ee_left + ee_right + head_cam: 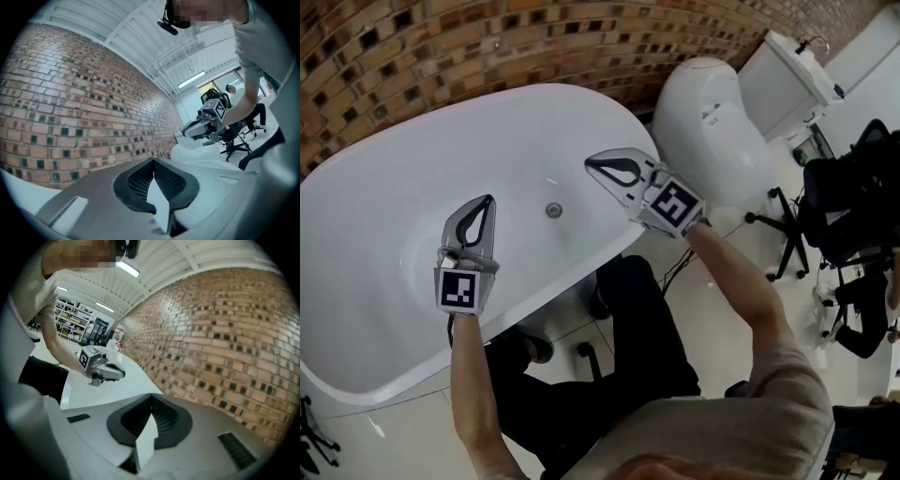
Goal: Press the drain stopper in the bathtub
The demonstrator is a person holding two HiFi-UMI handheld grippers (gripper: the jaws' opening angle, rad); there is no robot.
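As they hover, left hand-held gripper (488, 201) and right hand-held gripper (592, 166) are pressed together.

The stopper (553, 210) was a small round grey metal disc, set flat in the floor of the tub (384, 253), about midway along it. Whether it sat raised or pressed could not be told. The tub was white, oval, glossy.

Wears a beige short-sleeved shirt (750, 412) and black trousers (628, 366). Grey left gripper (488, 200) and right gripper (590, 165), black-padded jaws, black-and-white marker cube (458, 291) behind each pair.
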